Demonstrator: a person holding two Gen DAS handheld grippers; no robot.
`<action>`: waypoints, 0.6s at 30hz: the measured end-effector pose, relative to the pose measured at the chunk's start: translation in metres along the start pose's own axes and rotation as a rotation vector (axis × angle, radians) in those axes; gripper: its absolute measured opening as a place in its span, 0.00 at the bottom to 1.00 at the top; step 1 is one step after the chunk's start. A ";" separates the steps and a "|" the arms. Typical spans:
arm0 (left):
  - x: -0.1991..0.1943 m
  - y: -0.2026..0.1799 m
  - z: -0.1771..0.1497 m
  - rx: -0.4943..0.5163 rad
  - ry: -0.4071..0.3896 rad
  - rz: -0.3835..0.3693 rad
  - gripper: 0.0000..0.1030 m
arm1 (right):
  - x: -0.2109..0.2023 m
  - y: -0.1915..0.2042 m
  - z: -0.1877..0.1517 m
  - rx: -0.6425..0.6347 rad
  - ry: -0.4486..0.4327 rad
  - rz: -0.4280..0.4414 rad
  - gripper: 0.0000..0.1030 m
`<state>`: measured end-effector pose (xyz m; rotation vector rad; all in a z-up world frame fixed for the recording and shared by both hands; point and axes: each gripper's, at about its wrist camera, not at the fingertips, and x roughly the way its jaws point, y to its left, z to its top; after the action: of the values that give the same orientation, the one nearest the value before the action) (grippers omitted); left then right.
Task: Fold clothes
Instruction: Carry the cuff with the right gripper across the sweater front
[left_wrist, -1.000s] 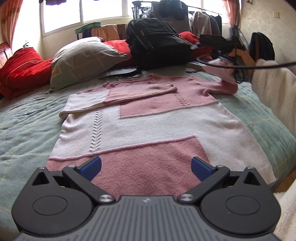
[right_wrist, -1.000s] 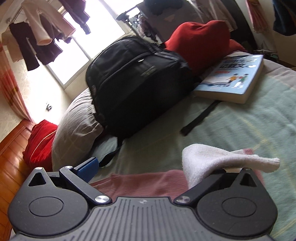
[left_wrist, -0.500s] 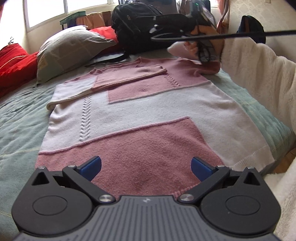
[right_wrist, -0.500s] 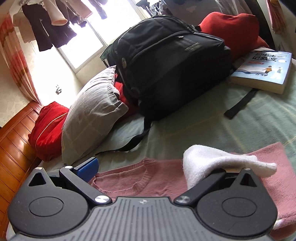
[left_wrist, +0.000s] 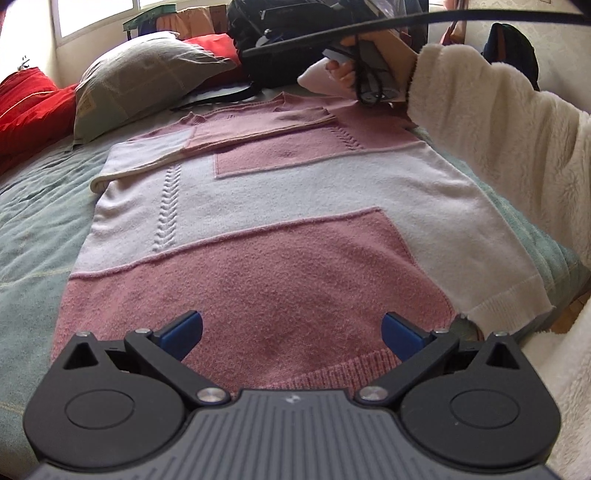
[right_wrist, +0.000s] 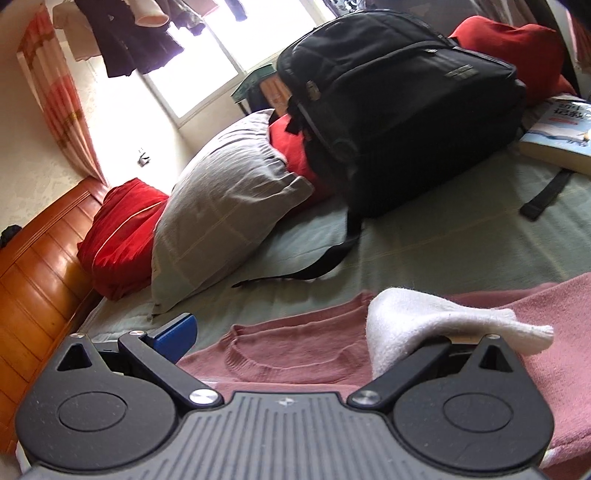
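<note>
Hovering above the hem, the left gripper (left_wrist: 291, 332) has its fingers spread wide, empty. Beyond them the sweater (left_wrist: 280, 206) lies flat on the bed (left_wrist: 33, 221), one sleeve folded across. Farther off, the right gripper (right_wrist: 303, 332) carries the white cuff (right_wrist: 424, 317) draped over one finger, likely folding inward; fingers apart.

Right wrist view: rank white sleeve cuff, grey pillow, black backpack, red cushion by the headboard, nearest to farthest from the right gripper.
1. white sleeve cuff: draped over one side of the right gripper, right of centre.
2. grey pillow: ahead, to the left.
3. black backpack and red cushion: backpack ahead at centre-right, cushion far left by the headboard; too close to call.
</note>
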<state>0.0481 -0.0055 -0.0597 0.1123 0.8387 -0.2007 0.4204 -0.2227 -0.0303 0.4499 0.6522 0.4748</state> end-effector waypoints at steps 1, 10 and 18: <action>0.000 0.000 0.000 -0.001 0.001 0.000 0.99 | 0.002 0.002 -0.001 0.002 0.003 0.005 1.00; 0.000 0.001 0.000 -0.006 0.007 0.008 0.99 | 0.017 0.029 -0.007 -0.018 0.024 0.050 1.00; 0.001 0.002 0.000 -0.009 0.013 0.007 0.99 | 0.030 0.054 -0.018 -0.055 0.064 0.093 1.00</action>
<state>0.0497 -0.0038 -0.0604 0.1080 0.8521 -0.1892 0.4147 -0.1585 -0.0287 0.4155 0.6798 0.5960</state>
